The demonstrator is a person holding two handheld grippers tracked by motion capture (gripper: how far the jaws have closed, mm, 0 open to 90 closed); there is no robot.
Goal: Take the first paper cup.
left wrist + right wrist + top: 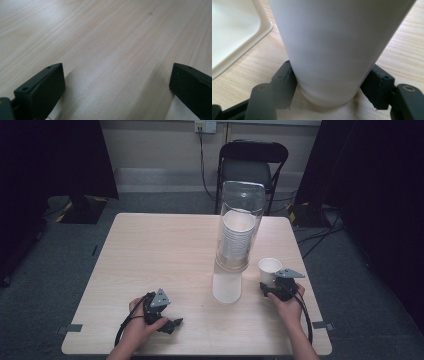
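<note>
one paper cup point(270, 269) stands on the table point(150, 250), clamped low in the right gripper point(272, 287); left gripper point(167, 322) rests idle, jaws apart. next step, judged: release and withdraw without tipping it.

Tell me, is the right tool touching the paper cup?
Touching. The right gripper view shows the right tool with both jaws pressed against the sides of the paper cup near its base.
</note>
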